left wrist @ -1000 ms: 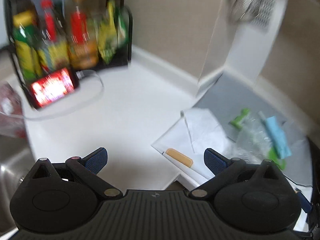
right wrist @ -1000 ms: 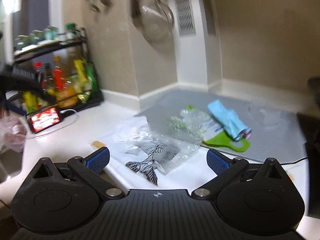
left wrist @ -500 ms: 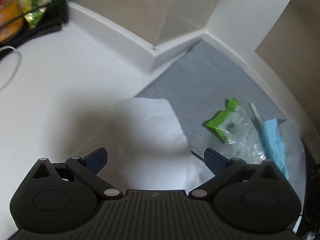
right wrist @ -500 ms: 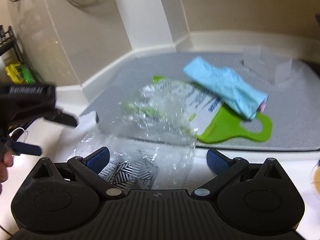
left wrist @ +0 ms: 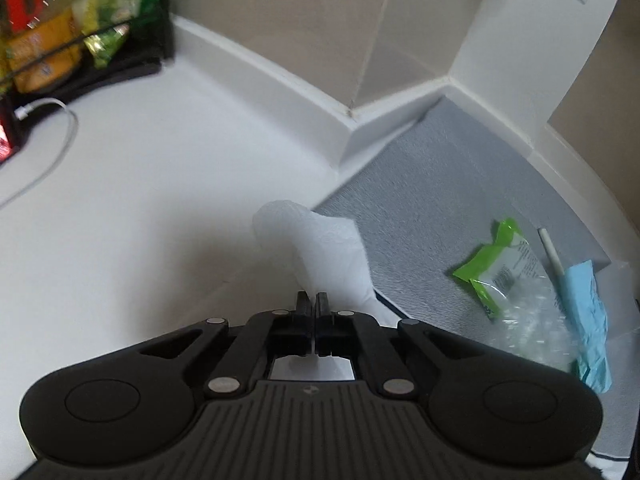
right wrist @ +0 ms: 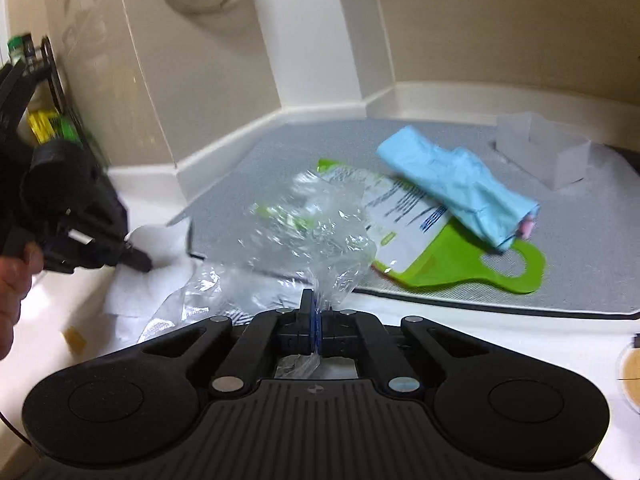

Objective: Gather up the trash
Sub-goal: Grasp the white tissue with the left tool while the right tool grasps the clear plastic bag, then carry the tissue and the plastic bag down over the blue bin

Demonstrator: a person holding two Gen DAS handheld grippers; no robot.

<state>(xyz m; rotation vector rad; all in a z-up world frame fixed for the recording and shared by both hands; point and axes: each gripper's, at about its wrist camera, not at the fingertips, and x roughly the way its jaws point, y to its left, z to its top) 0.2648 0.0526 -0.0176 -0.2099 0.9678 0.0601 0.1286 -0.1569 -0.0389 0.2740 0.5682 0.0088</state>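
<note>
At the far left a black wire rack [left wrist: 86, 54] holds blurred yellow, orange and green packets, and a thin white cable [left wrist: 56, 152] curls over the smooth white counter [left wrist: 152, 184] in front of it. The left gripper [left wrist: 312, 300] has its 2 fingers pressed together on a soft, crumpled white paper towel [left wrist: 324, 248], which rises in a rounded fold at the edge of the ribbed grey mat [left wrist: 448, 184]. On that mat lie a glossy green-and-white wrapper [left wrist: 494, 264], a thin white stick [left wrist: 551, 252] and a wrinkled pale blue bag [left wrist: 586, 312].

In the right wrist view the left gripper [right wrist: 138, 258] shows at the left, its tip on the towel [right wrist: 160, 248]. The right gripper [right wrist: 315, 308] is clamped on crinkly clear plastic film [right wrist: 304, 236], which billows above the counter and partly hides the flat lime-green card with a handle hole [right wrist: 472, 268]. The blue bag [right wrist: 456, 188] lies across that card; a small translucent box [right wrist: 544, 152] stands further right on the mat [right wrist: 580, 240].
</note>
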